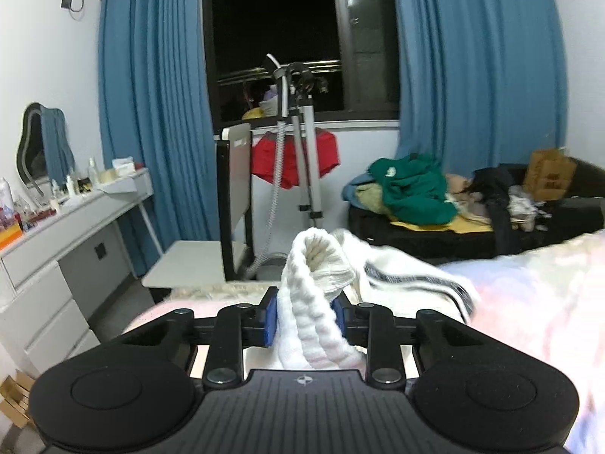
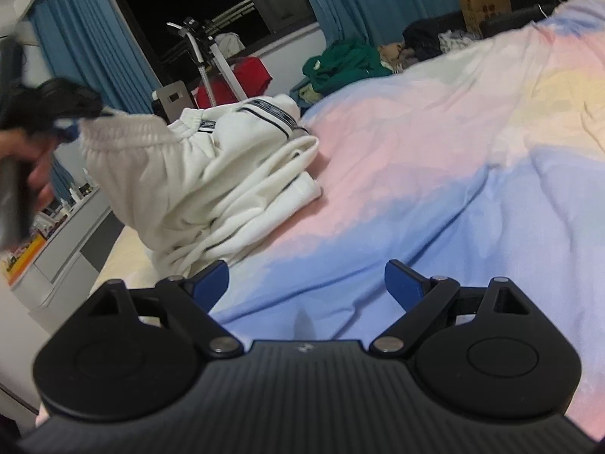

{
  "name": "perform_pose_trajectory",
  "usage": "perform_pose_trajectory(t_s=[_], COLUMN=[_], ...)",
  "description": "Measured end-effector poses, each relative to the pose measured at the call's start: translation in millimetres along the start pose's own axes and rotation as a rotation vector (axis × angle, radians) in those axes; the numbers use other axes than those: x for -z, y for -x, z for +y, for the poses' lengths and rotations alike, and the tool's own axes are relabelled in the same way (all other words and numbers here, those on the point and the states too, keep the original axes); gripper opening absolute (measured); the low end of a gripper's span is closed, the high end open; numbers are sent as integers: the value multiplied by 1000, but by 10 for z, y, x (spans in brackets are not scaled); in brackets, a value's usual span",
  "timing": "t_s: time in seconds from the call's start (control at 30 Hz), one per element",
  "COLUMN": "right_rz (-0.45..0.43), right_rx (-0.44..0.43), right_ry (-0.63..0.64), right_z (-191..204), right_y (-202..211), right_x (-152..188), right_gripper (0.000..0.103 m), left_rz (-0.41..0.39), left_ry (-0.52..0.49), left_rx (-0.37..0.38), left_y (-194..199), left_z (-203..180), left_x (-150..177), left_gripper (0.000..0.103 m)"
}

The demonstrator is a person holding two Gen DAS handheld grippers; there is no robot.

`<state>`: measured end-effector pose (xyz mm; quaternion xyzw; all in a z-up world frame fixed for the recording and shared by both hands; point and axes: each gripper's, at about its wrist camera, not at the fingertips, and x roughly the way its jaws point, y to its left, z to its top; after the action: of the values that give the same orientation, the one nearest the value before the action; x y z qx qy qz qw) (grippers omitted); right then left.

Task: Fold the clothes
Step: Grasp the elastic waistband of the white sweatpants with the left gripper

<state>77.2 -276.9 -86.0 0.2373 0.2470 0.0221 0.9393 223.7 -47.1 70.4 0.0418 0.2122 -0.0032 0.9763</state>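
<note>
At the far left of the room a white dresser with grey drawer fronts (image 1: pixel 56 249) stands against the wall, crowded with small bottles. Right of it hang long blue pleated curtains (image 1: pixel 151 113) on both sides of a dark window, and below the sill a silver metal tripod stand (image 1: pixel 310 143) rises in front of a red cloth (image 1: pixel 325 155). In the left wrist view, the left gripper (image 1: pixel 305 316) has its blue pads pressed against a thick ribbed band of the cream-white knitted garment with black-striped trim (image 1: pixel 321 276), clamped on it and lifting that edge off the bed. From the right wrist view the same garment (image 2: pixel 211 174) lies bunched in loose folds on the near left part of the pastel pink, blue and yellow bedsheet (image 2: pixel 453 151), its ribbed hem drawn up towards the left gripper (image 2: pixel 64 128), which a hand (image 2: pixel 34 174) holds at the left edge. The right gripper (image 2: pixel 306 283) hovers over bare sheet just right of the garment, its blue fingers spread wide apart with nothing between them. Far right, a crumpled green garment (image 1: pixel 412 189) and a brown cardboard box (image 1: pixel 550 174) rest on a dark sofa (image 1: pixel 453 234).
</note>
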Motion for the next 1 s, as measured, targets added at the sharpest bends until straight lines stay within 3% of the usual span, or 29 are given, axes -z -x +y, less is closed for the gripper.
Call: perform_pose_trajectory(t_s=[0.23, 0.37, 0.53, 0.67, 0.77, 1.0], right_rz=[-126, -218, -268, -170, -76, -16], right_rx=[-56, -70, -87, -74, -111, -108], right_ry=[101, 165, 212, 294, 297, 477], right_z=[231, 432, 604, 828, 1022, 1956], right_y=[339, 589, 797, 497, 151, -713], right_x=[-30, -8, -17, -109, -266, -640], right_gripper=[91, 91, 91, 89, 83, 78], left_rz=[110, 167, 201, 174, 153, 191], left_ry=[94, 123, 202, 191, 168, 294], left_rx=[85, 74, 106, 99, 96, 132], left_y=[789, 939, 989, 949, 880, 667], left_z=[627, 868, 1076, 1123, 1134, 1346], left_x=[958, 1463, 1727, 1755, 1730, 1719], left_gripper=[30, 31, 33, 35, 36, 37])
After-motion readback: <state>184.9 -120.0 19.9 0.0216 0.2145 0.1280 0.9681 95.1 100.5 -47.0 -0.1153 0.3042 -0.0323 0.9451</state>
